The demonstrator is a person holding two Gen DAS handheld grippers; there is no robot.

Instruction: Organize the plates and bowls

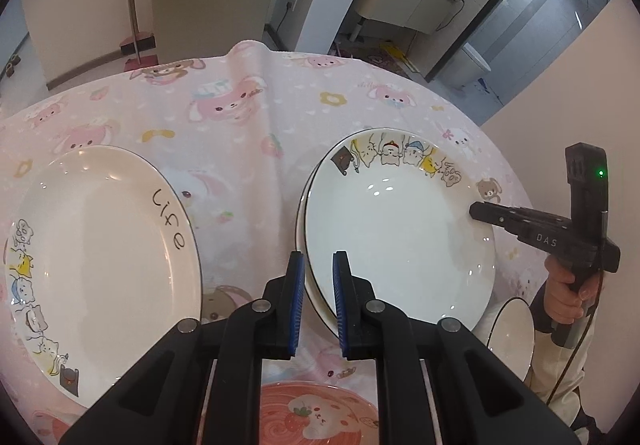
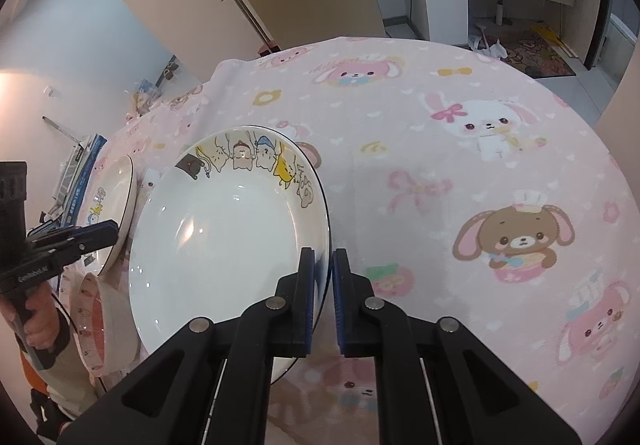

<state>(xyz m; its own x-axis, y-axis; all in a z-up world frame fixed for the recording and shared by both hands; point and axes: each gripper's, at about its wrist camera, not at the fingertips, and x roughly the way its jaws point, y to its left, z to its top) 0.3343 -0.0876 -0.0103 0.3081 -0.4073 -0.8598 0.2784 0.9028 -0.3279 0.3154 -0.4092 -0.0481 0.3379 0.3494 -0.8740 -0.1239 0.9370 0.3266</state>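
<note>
Gripping the cartoon plate [image 2: 224, 241] at its five o'clock rim, the right gripper [image 2: 322, 301] is clamped tight. The left gripper [image 1: 318, 305] is squeezed narrow at the seven o'clock edge, apparently empty. Second plate [image 1: 100, 245] sits apart at nine o'clock, pink bowl [image 1: 316, 413] and white bowl [image 1: 516, 333] unstacked: early days.

Both tools, left [image 1: 318, 305] and right [image 2: 322, 301], clamped, pitched steeply downward.
</note>
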